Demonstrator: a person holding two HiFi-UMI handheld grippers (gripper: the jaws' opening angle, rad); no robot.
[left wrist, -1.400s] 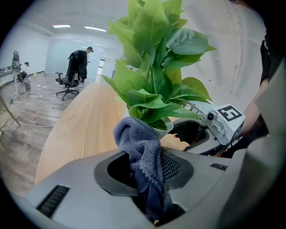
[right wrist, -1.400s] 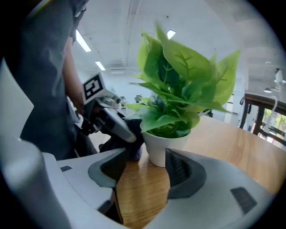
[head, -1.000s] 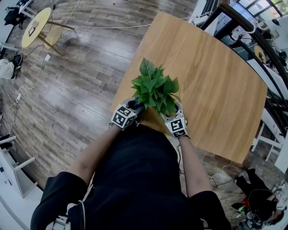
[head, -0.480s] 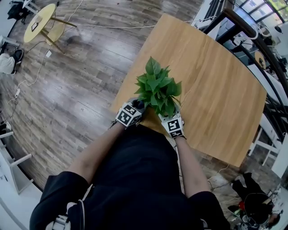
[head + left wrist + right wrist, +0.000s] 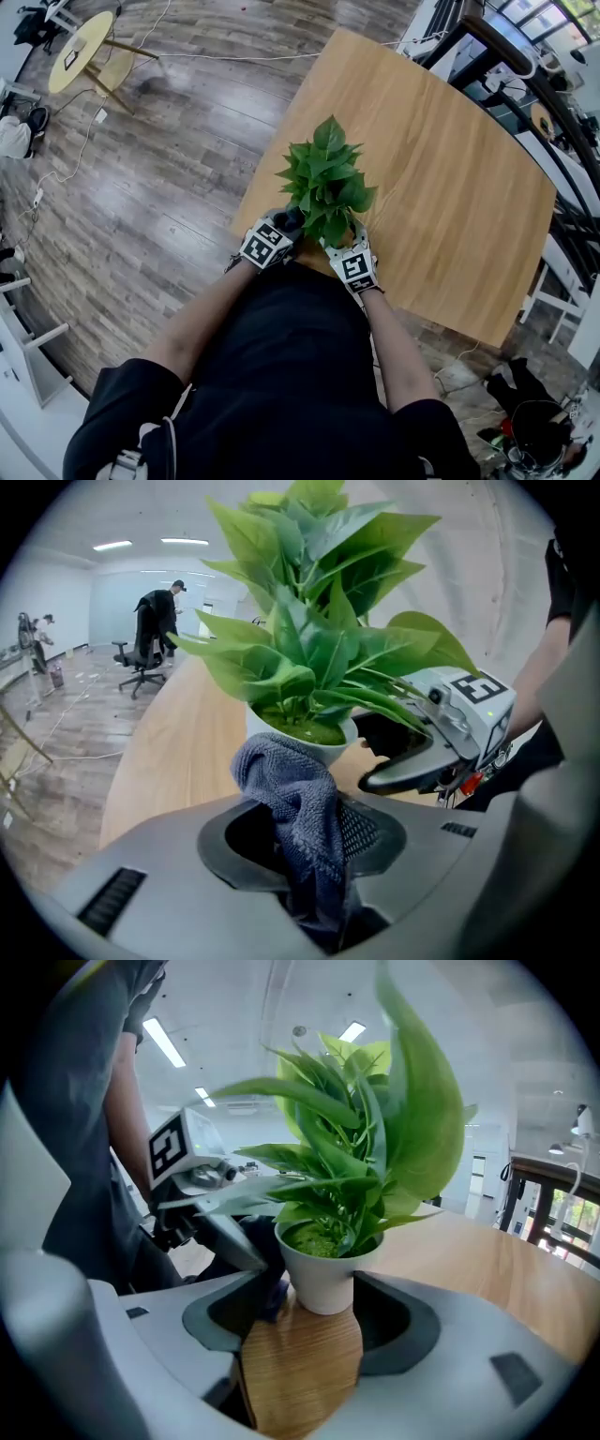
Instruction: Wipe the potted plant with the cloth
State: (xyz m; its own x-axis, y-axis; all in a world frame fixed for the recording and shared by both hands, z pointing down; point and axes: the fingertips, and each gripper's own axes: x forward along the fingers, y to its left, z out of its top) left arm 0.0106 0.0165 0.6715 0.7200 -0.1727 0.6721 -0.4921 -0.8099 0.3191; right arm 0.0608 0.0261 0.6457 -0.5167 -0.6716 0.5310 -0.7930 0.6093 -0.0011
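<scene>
The potted plant (image 5: 323,187) has broad green leaves in a small white pot (image 5: 323,1274) and stands near the front corner of the wooden table (image 5: 441,169). My left gripper (image 5: 286,225) is shut on a grey-blue cloth (image 5: 305,817), which bulges up against the pot's rim (image 5: 305,742). My right gripper (image 5: 342,246) is open at the pot's other side; in the right gripper view the pot stands between its jaw tips (image 5: 319,1307). Part of the dark cloth (image 5: 272,1297) shows beside the pot's left wall. Leaves hide the pot in the head view.
The table edge lies just in front of the person's body. A small round yellow table (image 5: 80,52) stands far left on the wood floor, with cables around it. A black railing (image 5: 525,84) runs along the right. People and an office chair (image 5: 141,653) are far behind.
My right gripper has moved left, closing in on the pot. The left gripper with the cloth stays against the pot's left side.
</scene>
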